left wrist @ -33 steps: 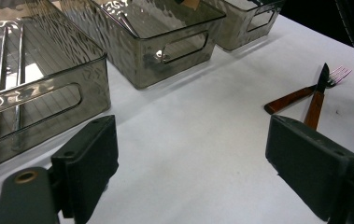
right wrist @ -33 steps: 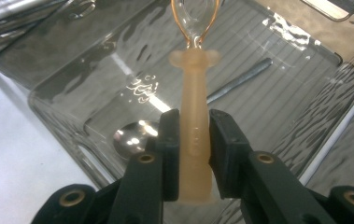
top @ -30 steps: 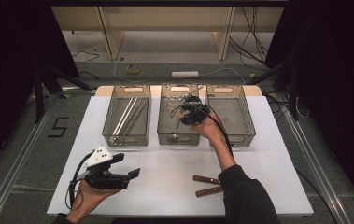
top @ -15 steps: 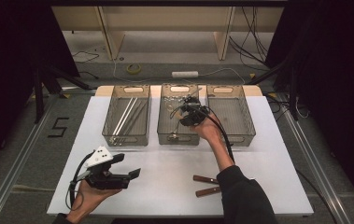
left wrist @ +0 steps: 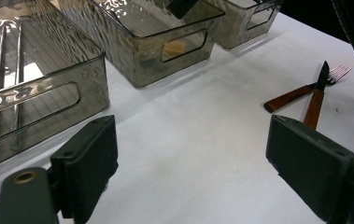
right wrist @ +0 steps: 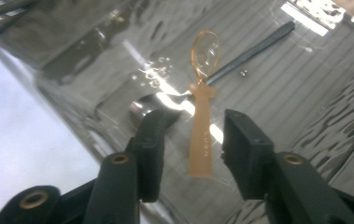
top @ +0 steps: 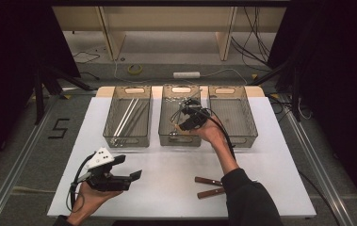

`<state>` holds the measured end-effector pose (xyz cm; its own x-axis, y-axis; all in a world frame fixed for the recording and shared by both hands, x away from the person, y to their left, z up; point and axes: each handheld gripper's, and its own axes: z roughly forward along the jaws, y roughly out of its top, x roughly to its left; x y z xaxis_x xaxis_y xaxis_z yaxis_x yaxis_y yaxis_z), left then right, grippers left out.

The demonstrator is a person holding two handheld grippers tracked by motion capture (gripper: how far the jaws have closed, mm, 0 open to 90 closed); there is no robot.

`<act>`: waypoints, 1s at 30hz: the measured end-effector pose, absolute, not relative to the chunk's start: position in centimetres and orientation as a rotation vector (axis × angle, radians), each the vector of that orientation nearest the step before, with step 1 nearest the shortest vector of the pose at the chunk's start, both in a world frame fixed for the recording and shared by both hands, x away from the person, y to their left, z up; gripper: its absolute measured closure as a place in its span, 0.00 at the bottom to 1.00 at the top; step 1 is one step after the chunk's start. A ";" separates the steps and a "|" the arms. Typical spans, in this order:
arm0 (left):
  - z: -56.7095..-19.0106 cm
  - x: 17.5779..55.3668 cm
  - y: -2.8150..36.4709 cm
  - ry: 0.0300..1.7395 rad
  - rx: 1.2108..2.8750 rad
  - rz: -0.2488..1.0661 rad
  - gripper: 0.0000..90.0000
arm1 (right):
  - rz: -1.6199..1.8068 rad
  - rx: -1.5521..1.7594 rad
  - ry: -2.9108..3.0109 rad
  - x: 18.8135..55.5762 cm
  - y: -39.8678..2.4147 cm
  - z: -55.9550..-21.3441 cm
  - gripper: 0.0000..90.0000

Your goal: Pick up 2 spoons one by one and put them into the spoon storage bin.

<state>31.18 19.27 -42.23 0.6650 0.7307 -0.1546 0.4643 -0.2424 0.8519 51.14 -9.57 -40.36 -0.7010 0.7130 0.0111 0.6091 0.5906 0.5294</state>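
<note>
My right gripper (top: 186, 111) hangs over the middle bin (top: 180, 141). Its jaws have just been opening, and my right gripper (right wrist: 191, 126) now stands open. A translucent orange plastic spoon (right wrist: 201, 140) sits between the pads with a gap on both sides, bowl end away from me. Beneath it a metal spoon (right wrist: 163, 103) with a dark handle lies on the bin floor. My left gripper (top: 130, 168) is held low over the table's front left. In its own view my left gripper (left wrist: 193, 154) is wide open with nothing between the jaws.
Three smoky clear bins stand in a row at the back. The left bin (top: 128, 139) holds long metal rods, and the right bin (top: 242, 136) is beside the middle one. A wood-handled knife and fork (top: 209, 187) lie crossed at the front right.
</note>
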 end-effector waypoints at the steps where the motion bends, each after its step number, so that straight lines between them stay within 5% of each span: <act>1: -42.2 31.2 19.3 0.939 1.892 0.338 0.18 | 0.770 1.106 2.613 51.0 -9.6 -40.2 0.63; 12: -42.3 31.2 19.2 0.938 1.896 0.340 0.18 | 0.867 0.894 2.729 47.0 -11.3 -38.0 0.39; 30: -42.3 31.2 19.1 0.941 1.902 0.338 0.18 | 0.875 0.698 2.815 38.7 -15.4 -38.4 0.26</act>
<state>31.24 19.15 -42.33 0.6651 0.7312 -0.1517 0.4678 -0.2496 0.8479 38.73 -15.36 -38.38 -0.8880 0.4589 0.0289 0.3944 0.7278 0.5610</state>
